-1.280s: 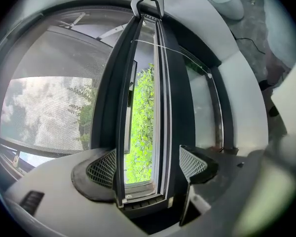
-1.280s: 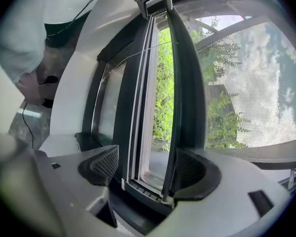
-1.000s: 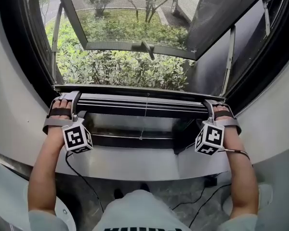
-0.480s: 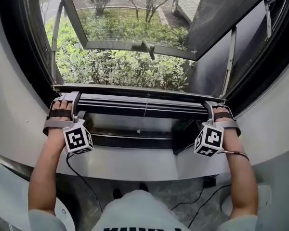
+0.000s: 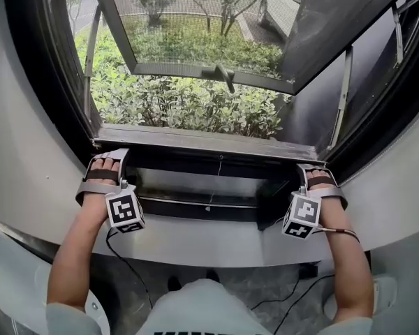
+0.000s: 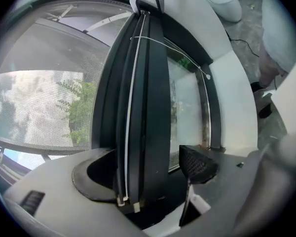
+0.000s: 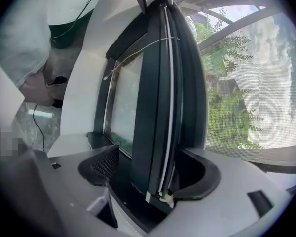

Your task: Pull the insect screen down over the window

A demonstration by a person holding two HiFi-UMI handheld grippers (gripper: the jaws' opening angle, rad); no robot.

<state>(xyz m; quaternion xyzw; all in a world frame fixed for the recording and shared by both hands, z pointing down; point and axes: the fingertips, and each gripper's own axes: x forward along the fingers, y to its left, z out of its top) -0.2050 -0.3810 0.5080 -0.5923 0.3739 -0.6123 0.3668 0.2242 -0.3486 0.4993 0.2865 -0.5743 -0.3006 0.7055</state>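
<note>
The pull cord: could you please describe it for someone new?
Across the window's bottom runs the dark screen bar, the left gripper and right gripper at its ends. The pull cord hangs from its middle: the only thin pale string, ending in a bead.

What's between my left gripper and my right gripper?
The screen's dark bottom bar, with a thin cord hanging at its middle; the head view shows it.

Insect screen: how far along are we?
Done: the mesh already spans the opening, and its bottom bar sits just above the lower glass pane. In hand: left gripper and right gripper straddle the bar's ends, jaws apart. Left: seat the bar; whether it has bottomed out isn't visible.
</note>
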